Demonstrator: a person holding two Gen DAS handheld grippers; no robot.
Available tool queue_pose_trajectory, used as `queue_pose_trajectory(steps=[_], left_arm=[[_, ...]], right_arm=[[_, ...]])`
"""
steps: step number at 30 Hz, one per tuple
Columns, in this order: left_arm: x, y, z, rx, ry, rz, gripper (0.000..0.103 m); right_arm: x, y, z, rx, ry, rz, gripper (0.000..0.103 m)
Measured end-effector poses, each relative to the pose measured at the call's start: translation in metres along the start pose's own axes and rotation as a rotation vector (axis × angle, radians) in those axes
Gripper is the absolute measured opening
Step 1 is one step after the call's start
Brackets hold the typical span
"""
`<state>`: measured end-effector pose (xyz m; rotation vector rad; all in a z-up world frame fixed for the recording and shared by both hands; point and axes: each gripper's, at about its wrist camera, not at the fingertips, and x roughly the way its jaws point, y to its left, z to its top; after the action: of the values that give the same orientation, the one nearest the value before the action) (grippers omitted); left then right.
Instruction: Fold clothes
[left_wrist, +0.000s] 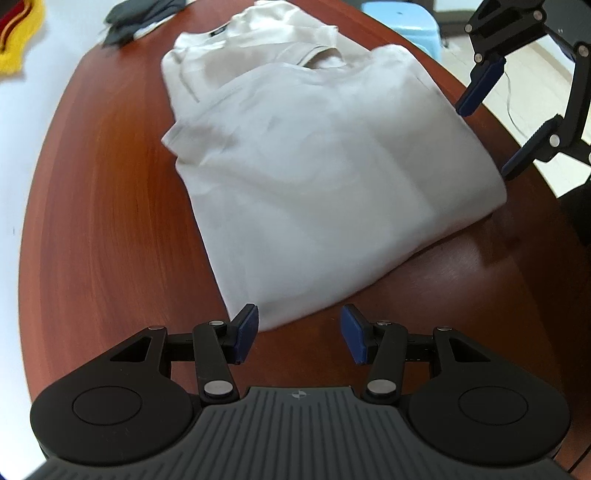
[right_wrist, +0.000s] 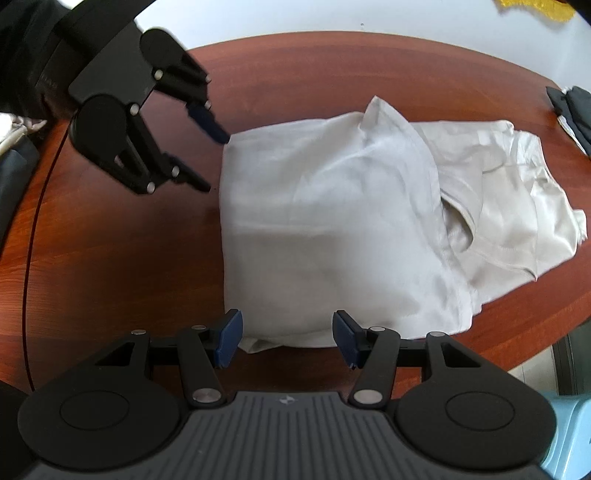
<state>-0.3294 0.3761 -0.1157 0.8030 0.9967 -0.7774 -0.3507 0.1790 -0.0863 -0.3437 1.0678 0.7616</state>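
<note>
Soft beige shirt (left_wrist: 314, 177), folded, on glossy wood table (left_wrist: 110, 221); left gripper (left_wrist: 299, 334) and right gripper (right_wrist: 287, 338) gape empty.

A cream-white T-shirt (left_wrist: 314, 166) lies on the reddish-brown worktop (left_wrist: 110, 221), its lower part folded up over the chest, collar end uncovered and rumpled.

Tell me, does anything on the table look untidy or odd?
The beige shirt is folded unevenly: its collar end lies bunched and wrinkled, sticking out past the smooth folded layer. Nothing looks spilled or damaged.
</note>
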Motion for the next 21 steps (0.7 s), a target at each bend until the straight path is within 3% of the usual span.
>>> queue_pose_trajectory(steps=[3, 11, 21], left_arm=[[0.006, 0.004, 0.002, 0.068, 0.015, -0.013, 0.053], [0.014, 0.008, 0.004, 0.134, -0.010, -0.041, 0.052], [0.013, 0.000, -0.004, 0.287, -0.073, -0.069, 0.052]], right_arm=[[0.002, 0.004, -0.004, 0.040, -0.009, -0.002, 0.061], [0.008, 0.030, -0.008, 0.065, -0.036, -0.036, 0.061], [0.022, 0.060, -0.011, 0.067, -0.048, -0.179, 0.061]])
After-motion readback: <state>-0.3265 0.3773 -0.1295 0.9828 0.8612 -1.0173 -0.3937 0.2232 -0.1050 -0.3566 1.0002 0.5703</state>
